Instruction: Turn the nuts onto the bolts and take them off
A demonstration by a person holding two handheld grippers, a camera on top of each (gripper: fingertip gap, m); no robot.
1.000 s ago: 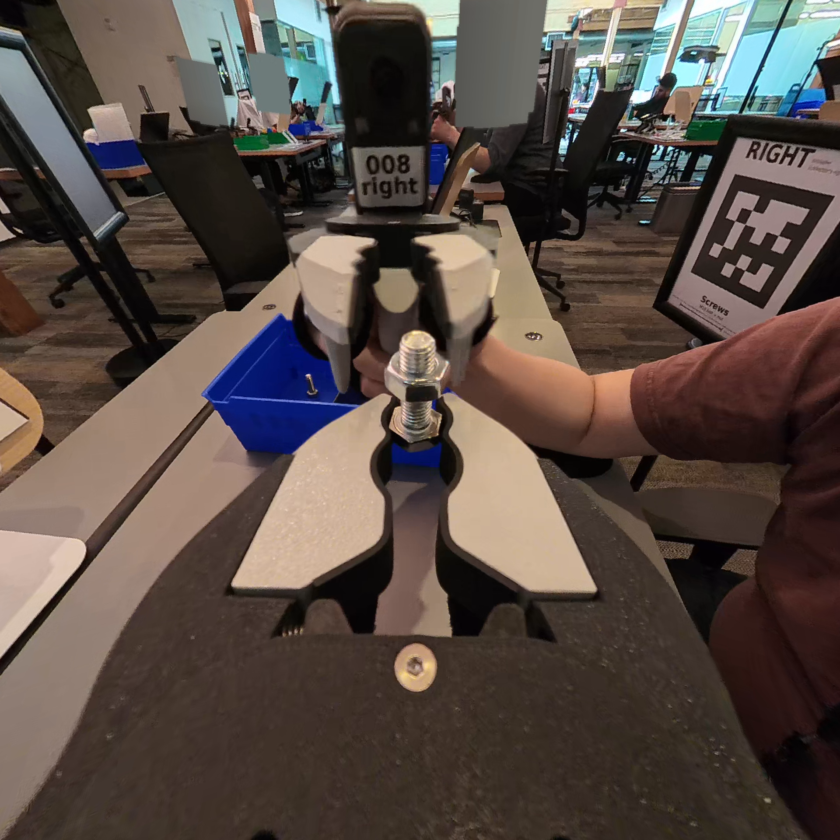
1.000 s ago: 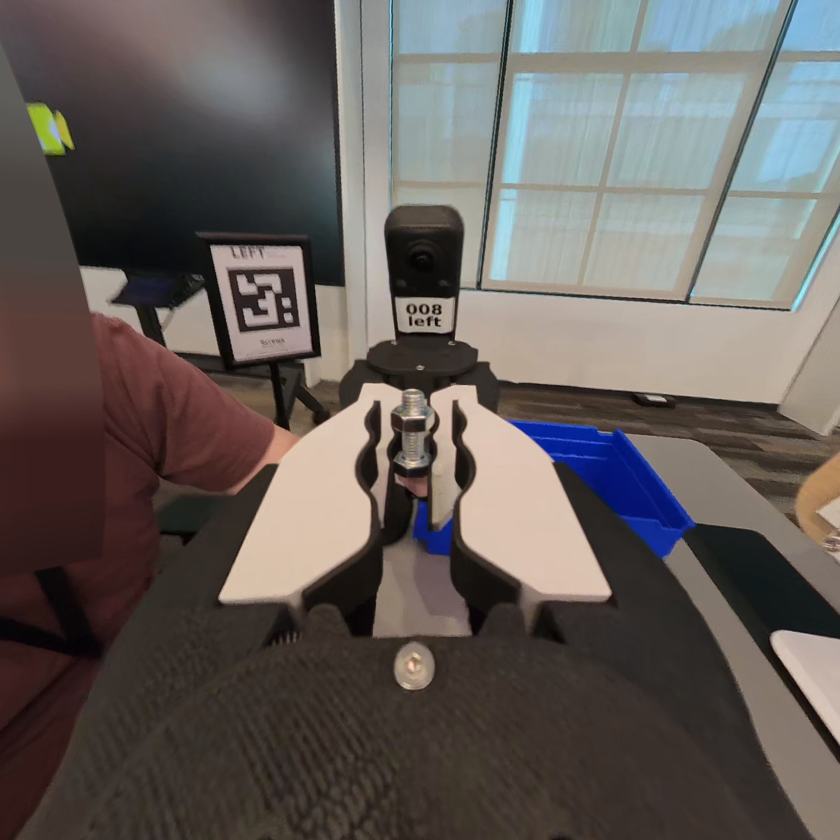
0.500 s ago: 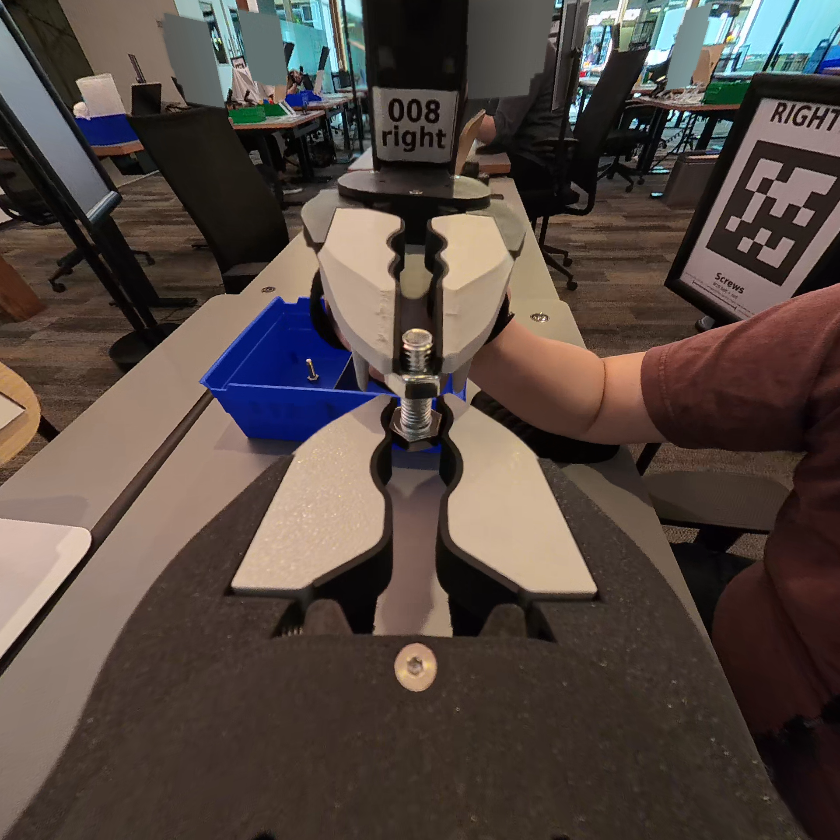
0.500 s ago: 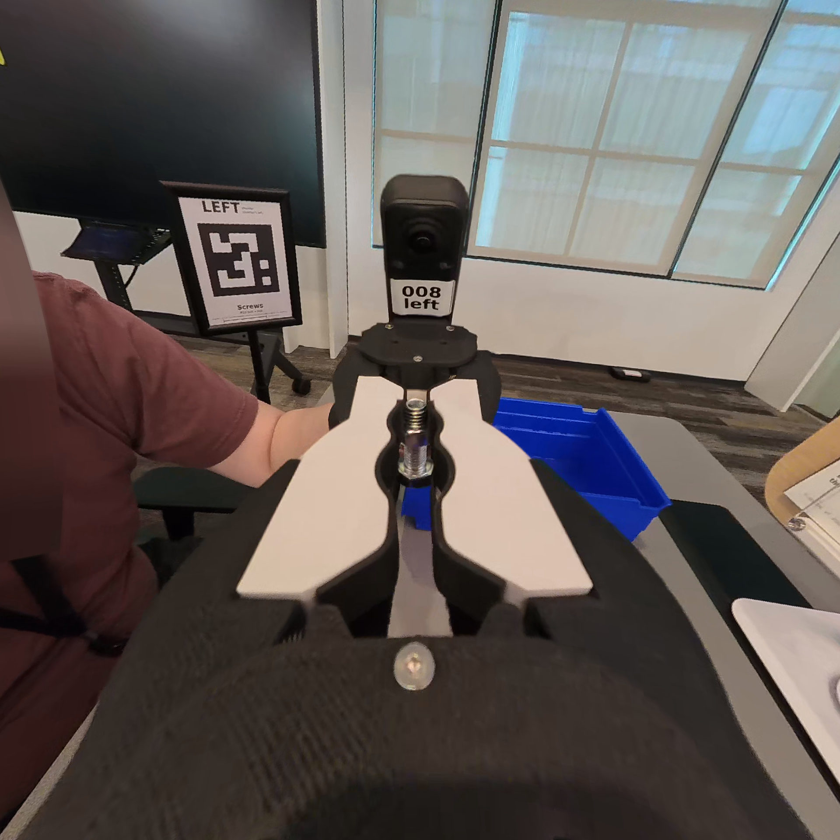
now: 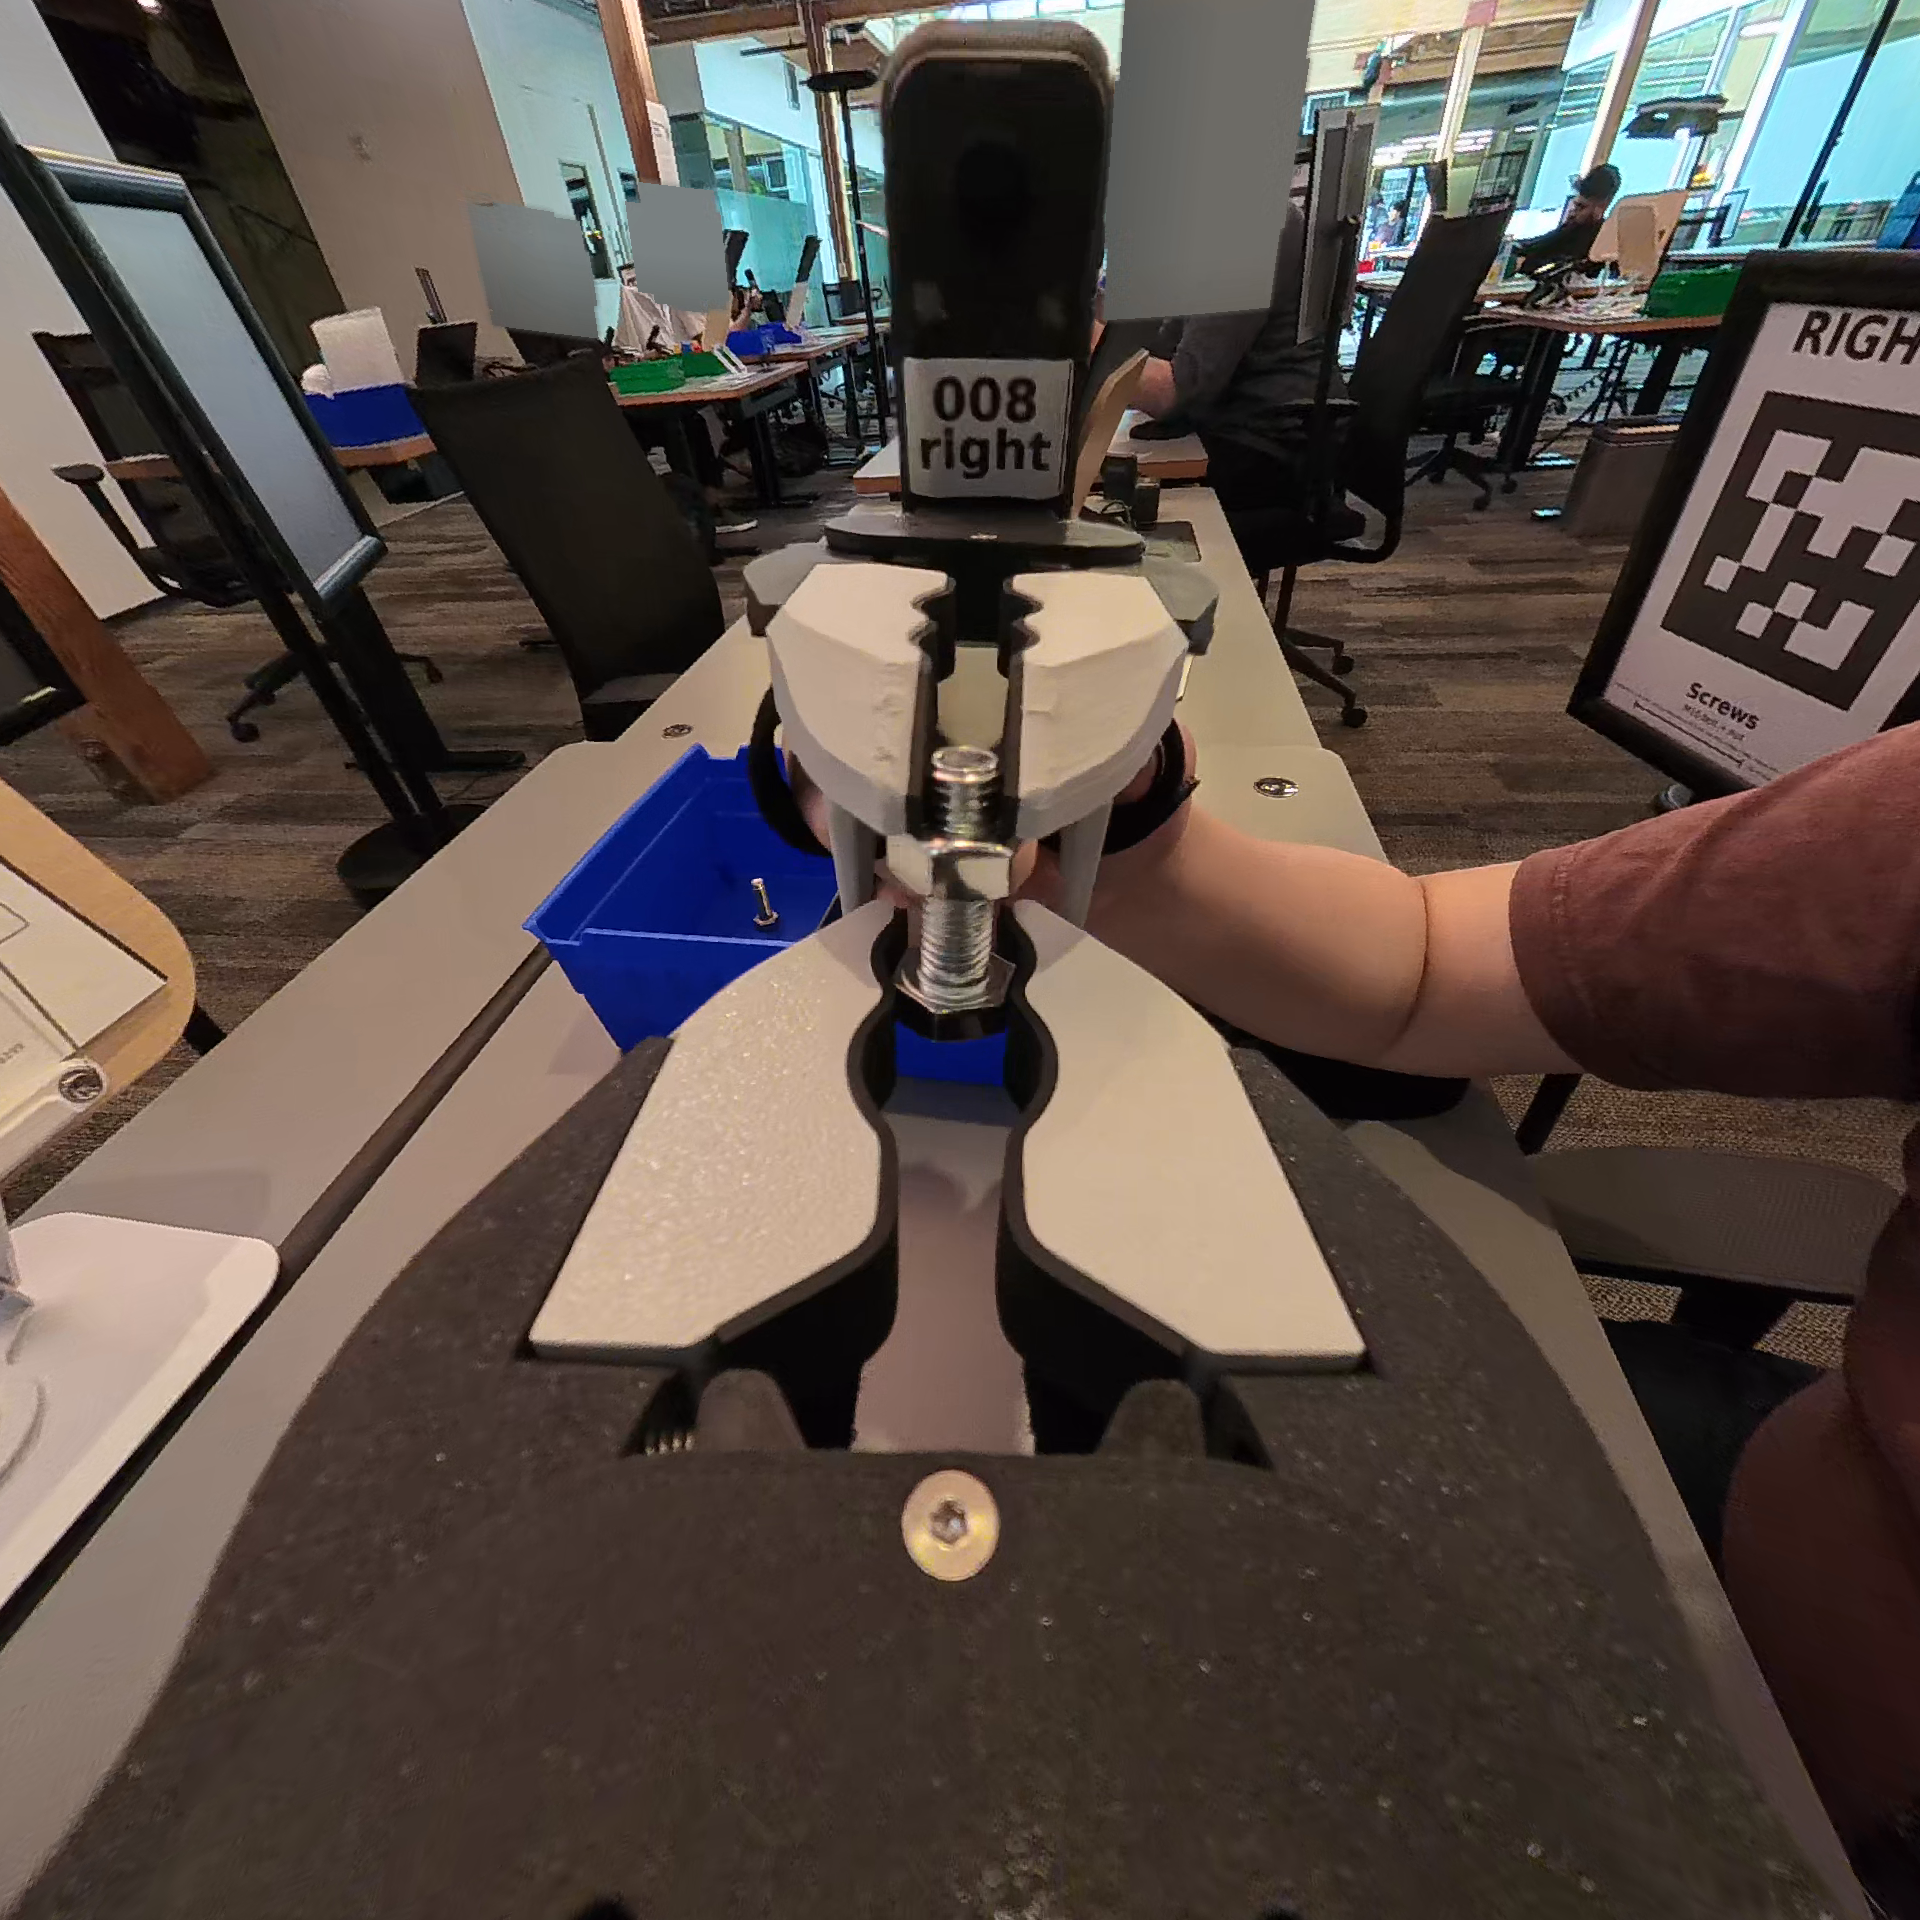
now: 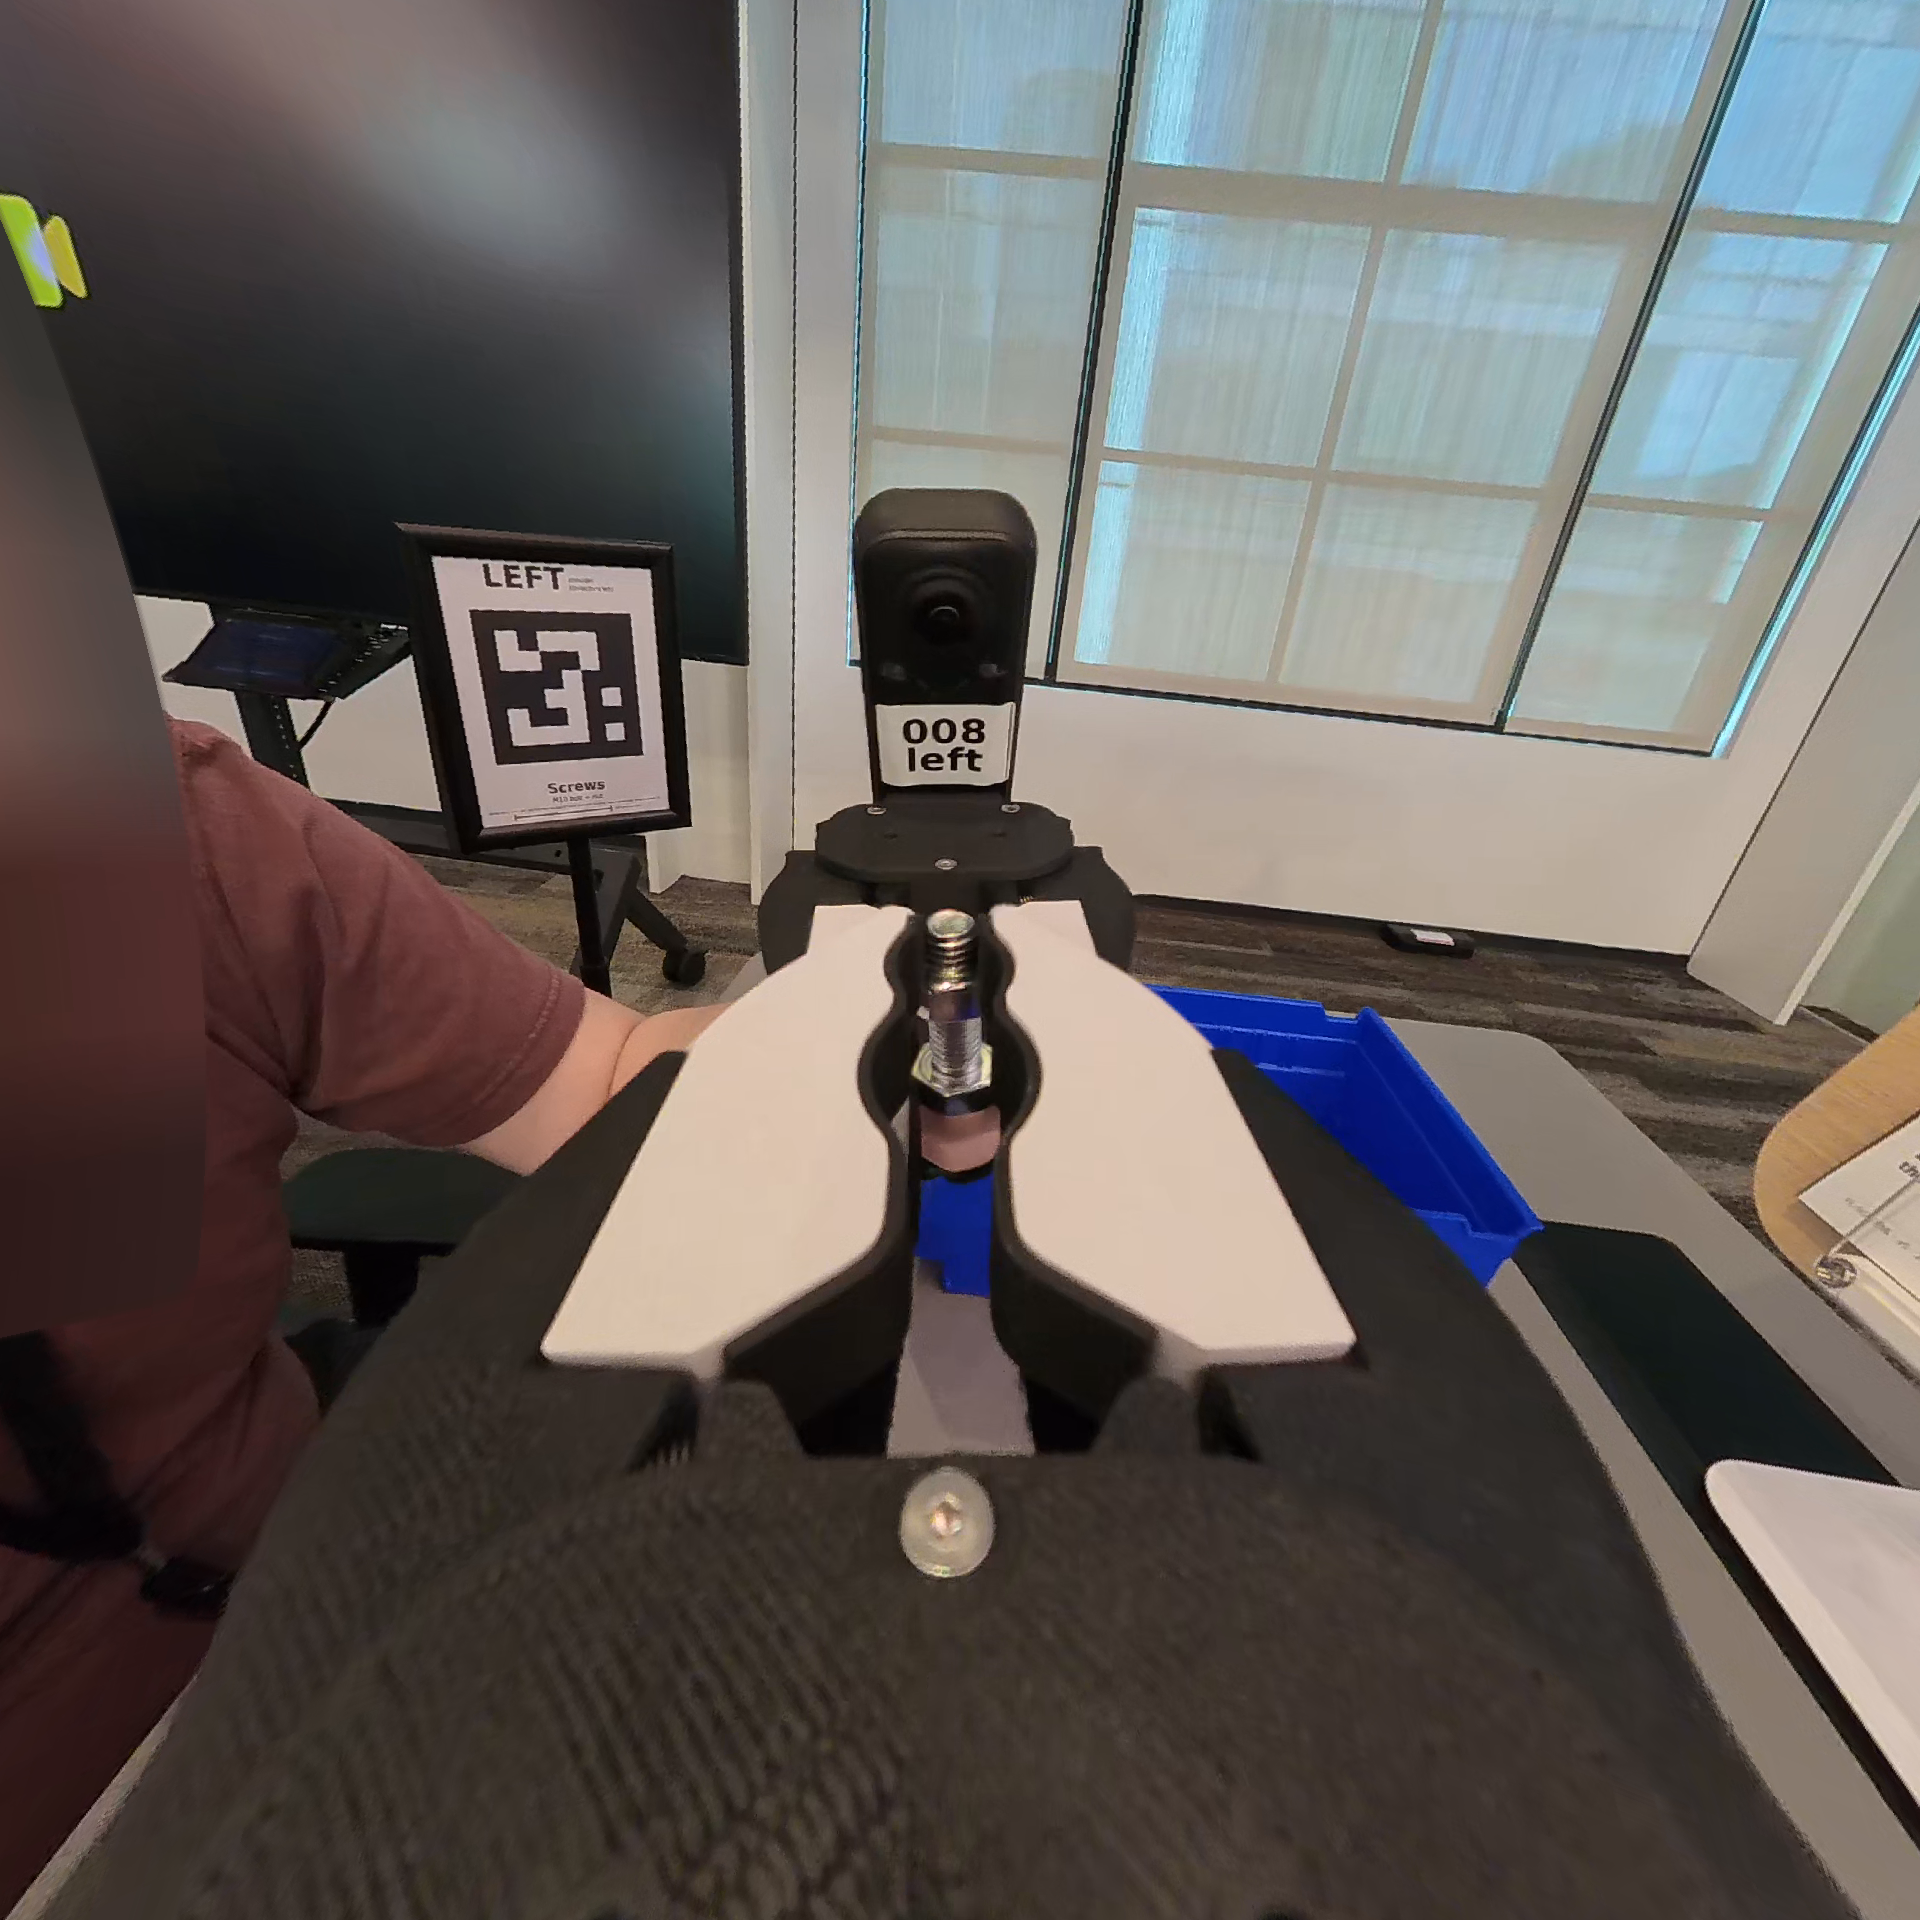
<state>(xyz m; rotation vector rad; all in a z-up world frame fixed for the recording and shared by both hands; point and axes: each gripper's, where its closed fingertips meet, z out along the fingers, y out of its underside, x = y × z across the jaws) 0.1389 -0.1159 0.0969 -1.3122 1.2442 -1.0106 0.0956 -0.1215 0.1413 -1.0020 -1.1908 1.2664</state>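
Note:
A silver bolt [image 5: 954, 940] stands upright with its thread end up. My left gripper [image 5: 956, 912] is shut on the bolt's hex head at the bottom. A hex nut [image 5: 961, 868] sits partway down the thread. My right gripper [image 5: 961, 774] faces me from the far side and is shut on that nut. In the right wrist view the right gripper [image 6: 948, 930] has its fingers closed round the bolt [image 6: 951, 1023]. The left gripper's black body [image 6: 940, 862] is behind it, and its fingers are hidden.
A blue bin [image 5: 665, 935] stands on the grey table [image 5: 312, 1049] just beyond the grippers, with one loose bolt [image 5: 764, 902] in it; the bin also shows in the right wrist view [image 6: 1351, 1122]. A person's forearm [image 5: 1299, 966] reaches in from the right. Marker signs [image 5: 1808, 540] [image 6: 551, 675] stand beside the table. Left tips to right tips: about 5 cm.
A second ago the right gripper was open and tilted around the nut. It has since shut on the nut and levelled out. The left gripper keeps holding the bolt.

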